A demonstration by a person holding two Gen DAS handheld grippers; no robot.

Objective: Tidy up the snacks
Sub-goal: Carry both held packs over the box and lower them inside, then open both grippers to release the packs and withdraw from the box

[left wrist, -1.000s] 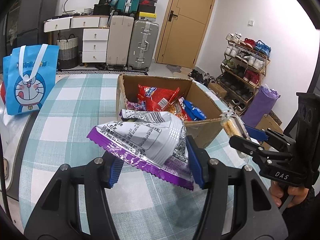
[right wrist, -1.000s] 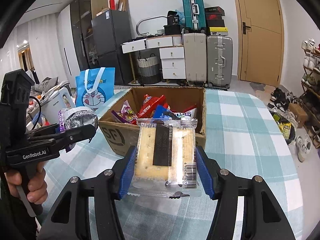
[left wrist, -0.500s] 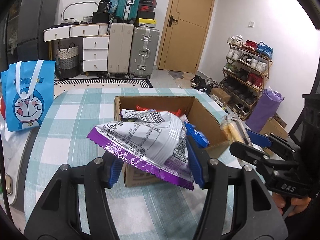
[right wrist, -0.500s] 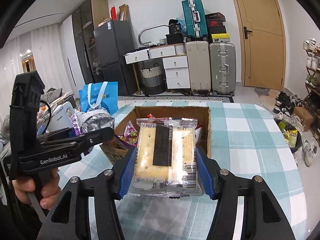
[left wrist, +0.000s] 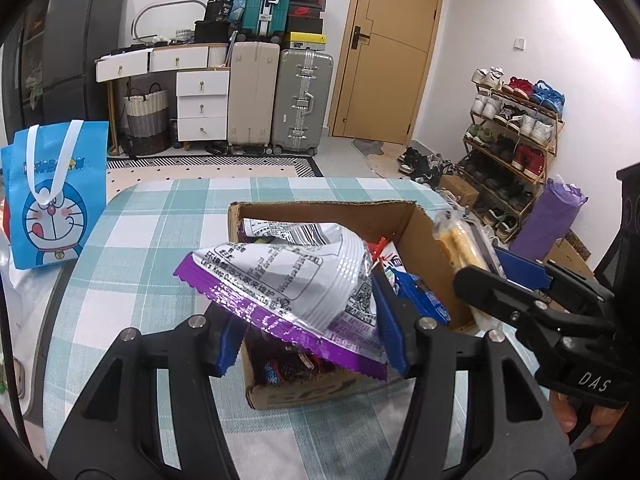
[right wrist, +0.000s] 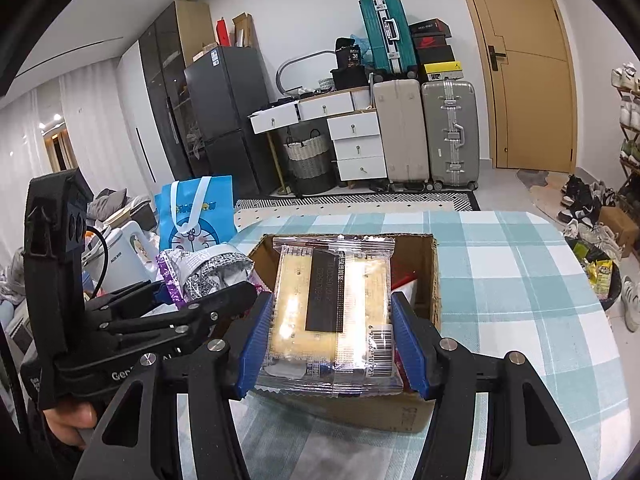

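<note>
My left gripper [left wrist: 308, 340] is shut on a silver and purple snack bag [left wrist: 292, 280], held above the near left part of the open cardboard box [left wrist: 424, 236]. My right gripper [right wrist: 332, 348] is shut on a clear pack of yellow biscuits [right wrist: 332, 304], held over the box [right wrist: 434, 276]. Each gripper shows in the other's view: the right one [left wrist: 480, 268] at the box's right side, the left one [right wrist: 208, 288] at its left. Red and blue snack packs [left wrist: 416, 296] lie inside the box.
The box stands on a table with a teal and white checked cloth [left wrist: 160, 240]. A blue cartoon tote bag [left wrist: 52, 192] stands at the table's left edge beside a white kettle [right wrist: 120, 256]. Suitcases, drawers and a shoe rack [left wrist: 512, 140] line the room behind.
Both grippers have moved forward with their packs, from in front of the box to above it. The box now sits closer and lower in both views.
</note>
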